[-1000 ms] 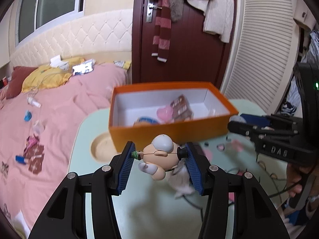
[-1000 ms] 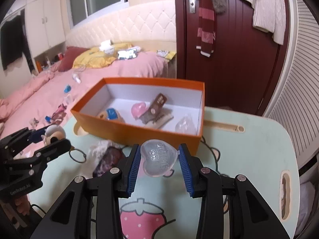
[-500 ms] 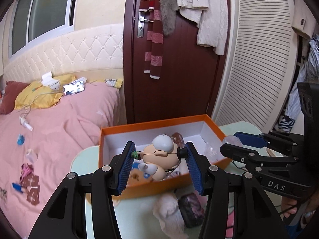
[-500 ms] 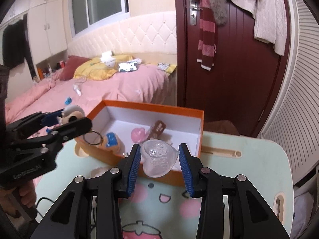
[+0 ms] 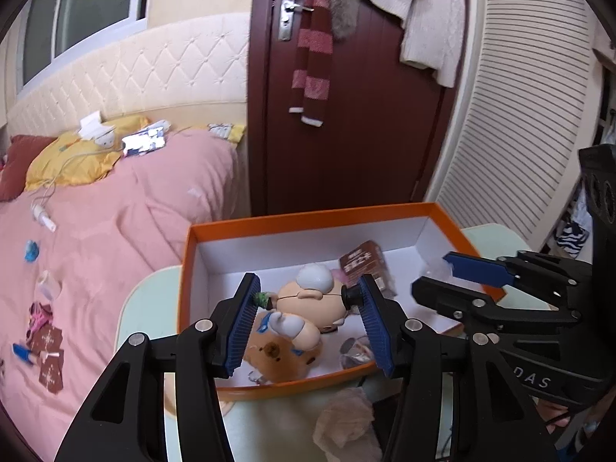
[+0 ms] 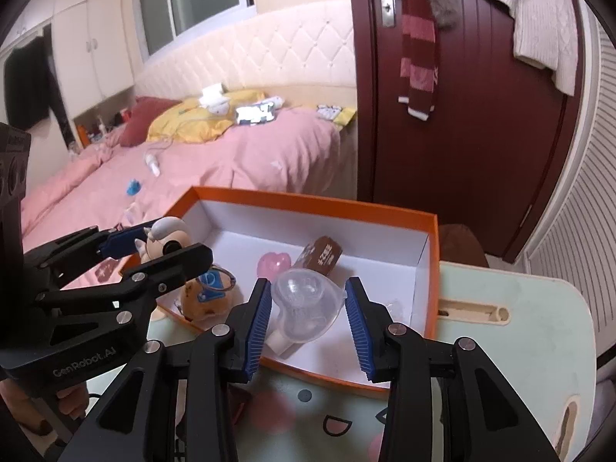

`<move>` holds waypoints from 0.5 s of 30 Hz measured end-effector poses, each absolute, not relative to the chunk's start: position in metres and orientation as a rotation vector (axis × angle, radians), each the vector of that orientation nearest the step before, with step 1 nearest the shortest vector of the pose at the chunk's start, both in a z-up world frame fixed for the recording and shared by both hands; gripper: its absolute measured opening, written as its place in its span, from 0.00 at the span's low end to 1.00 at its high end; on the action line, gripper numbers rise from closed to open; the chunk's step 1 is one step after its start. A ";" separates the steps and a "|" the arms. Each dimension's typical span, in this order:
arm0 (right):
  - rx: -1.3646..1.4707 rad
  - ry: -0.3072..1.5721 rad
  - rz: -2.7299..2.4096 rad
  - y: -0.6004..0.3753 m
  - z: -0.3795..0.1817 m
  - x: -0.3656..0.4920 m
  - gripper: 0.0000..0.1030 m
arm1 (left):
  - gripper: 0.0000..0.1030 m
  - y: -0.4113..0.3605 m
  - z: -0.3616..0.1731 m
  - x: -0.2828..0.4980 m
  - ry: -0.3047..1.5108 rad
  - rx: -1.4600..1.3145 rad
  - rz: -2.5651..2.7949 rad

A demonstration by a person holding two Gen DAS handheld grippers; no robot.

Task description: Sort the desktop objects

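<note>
Behind the table [image 6: 531, 331], a bed [image 6: 238, 161] with a pink cover fills the far left, and a dark red door [image 6: 462, 115] with a striped scarf [image 6: 417, 50] hung on it stands at the far right. On the pale green table sits an orange box [image 6: 433, 269], open at the top and white inside.

Both grippers hang over the near part of the box. The left gripper [image 5: 310, 310] is clamped on a small doll [image 5: 312, 304]: one pad presses a green stub at the doll's left end and the other a black knob at its right. The doll is held above the left half of the box, over a brown plush [image 5: 277, 358] that lies on the box floor. A key ring [image 6: 217, 281] hangs under the doll in the right wrist view.

The right gripper [image 6: 308, 304] has a clear plastic case [image 6: 306, 304] between its pads, above the near wall of the box. Its jaws are opening: the left pad touches the case, and a narrow gap shows at the right pad.

Farther in the box lie a brown packet [image 6: 319, 256] and, left of it, a pink heart [image 6: 273, 263]. On the table just near of the box lies a crumpled tissue [image 5: 346, 419].
</note>
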State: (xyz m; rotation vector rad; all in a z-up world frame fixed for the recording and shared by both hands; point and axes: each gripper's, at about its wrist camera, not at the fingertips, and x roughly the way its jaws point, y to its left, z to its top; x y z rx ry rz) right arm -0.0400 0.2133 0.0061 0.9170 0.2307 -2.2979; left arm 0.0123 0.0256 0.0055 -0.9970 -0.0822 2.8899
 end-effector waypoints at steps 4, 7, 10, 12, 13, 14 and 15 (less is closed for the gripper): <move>0.894 0.218 -2.302 0.218 0.006 -0.036 0.51 | 0.69 0.026 0.009 0.022 -0.032 -0.944 2.937; 0.864 0.218 -2.306 0.224 0.009 -0.030 0.54 | 0.70 0.023 0.013 0.032 -0.034 -0.927 2.946; 0.826 0.197 -2.306 0.234 0.014 -0.018 0.61 | 0.70 0.018 0.017 0.044 -0.056 -0.917 2.942; 0.798 0.174 -2.312 0.243 0.017 -0.008 0.71 | 0.70 0.014 0.017 0.058 -0.071 -0.917 2.944; 0.790 0.162 -2.316 0.248 0.017 -0.003 0.75 | 0.70 0.011 0.016 0.064 -0.078 -0.923 2.947; 0.785 0.151 -2.322 0.253 0.017 0.004 0.80 | 0.70 0.010 0.013 0.072 -0.090 -0.938 2.946; 0.800 0.149 -2.321 0.257 0.015 0.010 0.81 | 0.70 0.008 0.010 0.080 -0.105 -0.955 2.945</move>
